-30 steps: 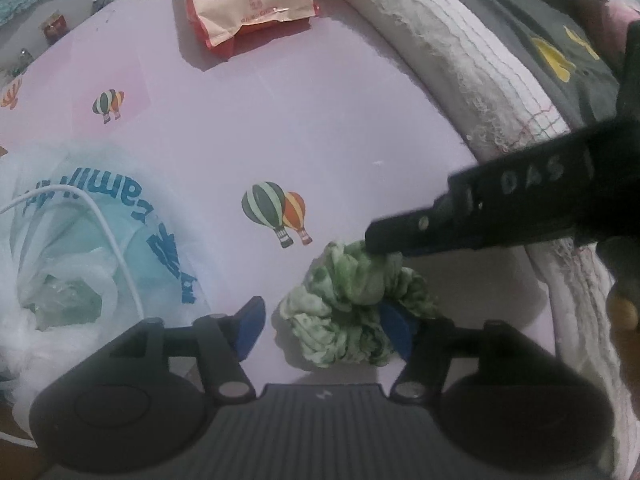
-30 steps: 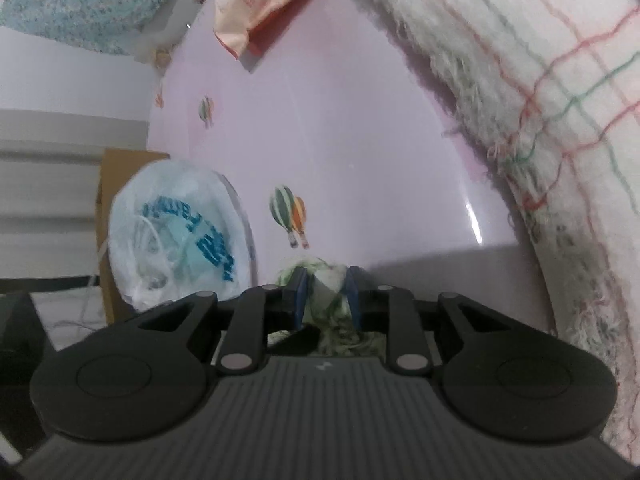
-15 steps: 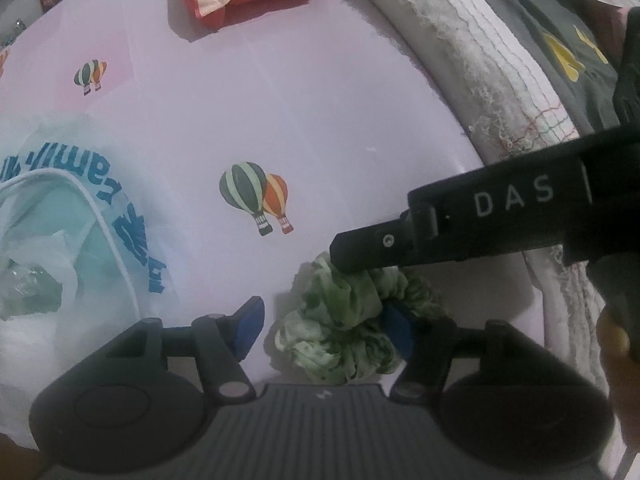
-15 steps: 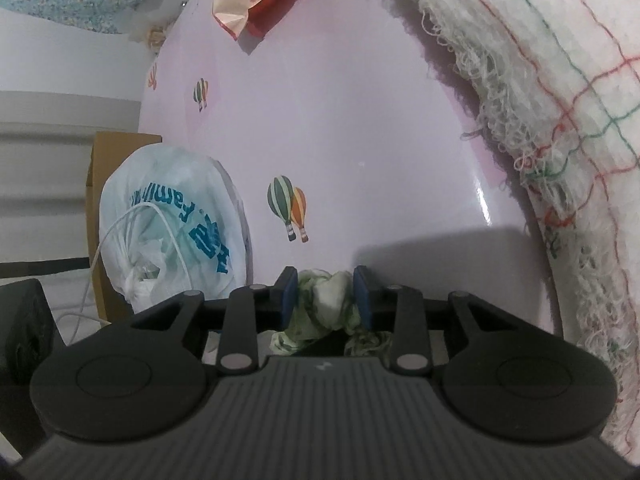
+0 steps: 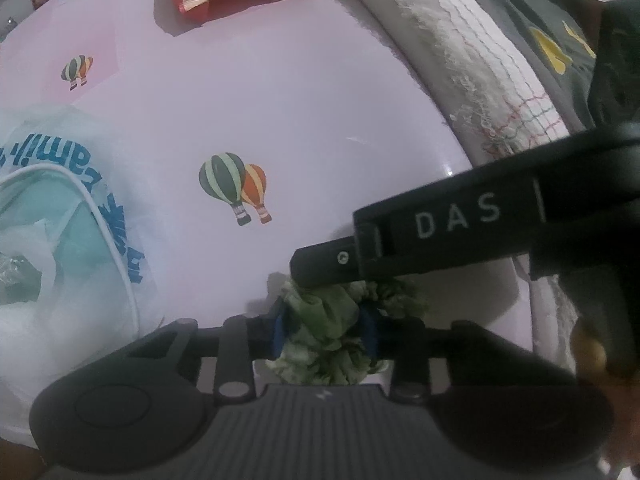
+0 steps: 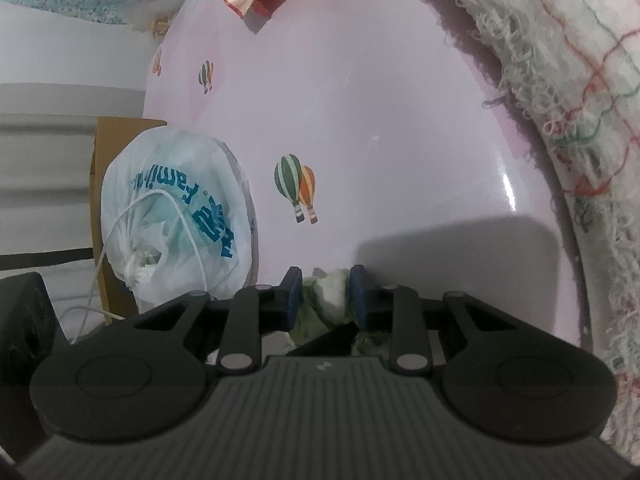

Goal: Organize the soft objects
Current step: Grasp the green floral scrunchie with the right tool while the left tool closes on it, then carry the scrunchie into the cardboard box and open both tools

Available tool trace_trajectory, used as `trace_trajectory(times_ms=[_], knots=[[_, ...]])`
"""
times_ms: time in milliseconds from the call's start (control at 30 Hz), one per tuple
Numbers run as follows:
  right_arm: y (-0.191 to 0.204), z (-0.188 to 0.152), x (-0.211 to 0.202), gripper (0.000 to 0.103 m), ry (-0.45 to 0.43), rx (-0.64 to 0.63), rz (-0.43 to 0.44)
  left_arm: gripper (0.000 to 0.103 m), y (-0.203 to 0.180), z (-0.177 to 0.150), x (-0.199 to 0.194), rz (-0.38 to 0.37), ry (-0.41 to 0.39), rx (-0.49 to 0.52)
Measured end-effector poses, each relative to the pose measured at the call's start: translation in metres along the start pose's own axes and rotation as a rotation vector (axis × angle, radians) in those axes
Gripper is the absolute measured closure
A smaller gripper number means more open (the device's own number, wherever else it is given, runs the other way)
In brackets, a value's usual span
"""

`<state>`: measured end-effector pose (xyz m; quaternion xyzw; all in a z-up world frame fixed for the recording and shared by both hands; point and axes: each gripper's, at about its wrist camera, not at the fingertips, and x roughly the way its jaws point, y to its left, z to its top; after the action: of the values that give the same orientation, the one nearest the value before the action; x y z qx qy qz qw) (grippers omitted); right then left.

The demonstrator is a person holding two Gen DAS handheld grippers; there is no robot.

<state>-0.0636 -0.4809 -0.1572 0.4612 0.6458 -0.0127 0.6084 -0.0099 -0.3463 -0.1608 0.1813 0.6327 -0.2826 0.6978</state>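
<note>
Left gripper (image 5: 325, 330) closing onto green scrunchie (image 5: 328, 320) | right gripper (image 6: 324, 298) closing, clamping it too | plastic bag (image 6: 176, 216) holds crumpled wrappers

scrunchie (image 5: 324, 320): green and pale-green mottled fabric, gathered into ruffled folds
state: bunched and squeezed, crumpled rather than a flat ring
pose: lifted folds at the centre, frills spilling out toward 3 and 6 o'clock
place: on the pink worktop (image 5: 280, 92), at 5 o'clock from the balloon print (image 5: 234, 186)
right wrist view: a pale fold (image 6: 326, 298) stands upright
</note>
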Motion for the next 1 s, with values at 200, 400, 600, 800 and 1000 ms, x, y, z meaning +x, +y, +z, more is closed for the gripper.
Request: trace_trajectory(times_ms=[200,400,600,800,1000], knots=[[-0.003,-0.002,-0.001,0.080,-0.003,0.044,0.040,0.072,-0.007,0.001,-0.002,-0.009,-0.014,-0.001],[0.003,-0.004,-0.006,0.081,-0.012,0.047,0.048,0.073,-0.005,-0.002,-0.018,-0.021,-0.041,-0.006],[0.021,-0.007,-0.019,0.081,-0.030,0.046,0.072,0.074,0.003,-0.007,-0.047,-0.041,-0.093,-0.030],[0.065,-0.011,-0.029,0.081,-0.045,-0.004,0.094,0.074,0.036,-0.019,-0.093,-0.040,-0.163,-0.078],[0.140,-0.012,-0.020,0.081,-0.053,-0.082,0.153,0.074,0.095,-0.036,-0.150,-0.004,-0.257,-0.168]])
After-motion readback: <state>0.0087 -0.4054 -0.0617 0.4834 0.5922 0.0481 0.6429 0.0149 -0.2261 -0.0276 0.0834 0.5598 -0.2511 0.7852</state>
